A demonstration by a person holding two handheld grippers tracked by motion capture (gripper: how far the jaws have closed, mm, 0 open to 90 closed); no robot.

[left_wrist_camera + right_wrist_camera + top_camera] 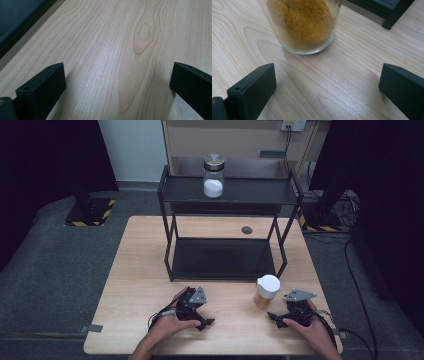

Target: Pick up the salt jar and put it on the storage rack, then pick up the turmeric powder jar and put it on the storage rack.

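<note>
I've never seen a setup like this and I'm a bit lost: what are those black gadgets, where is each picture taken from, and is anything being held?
No robot here: a person at a wooden table holds a hand-operated tool in each hand, the left gripper and the right gripper. The high view looks down from above the person's side. The other two pictures come from small cameras riding on each gripper, looking along its two black jaws. On the table stands a black two-level rack with a metal-lidded jar of white powder on its top shelf. In front of the rack, near the right gripper, stands a white-lidded glass jar of yellow-orange powder. Nothing is held: both pairs of jaws stand wide apart over bare wood, the yellow jar just ahead of the right ones.
</note>
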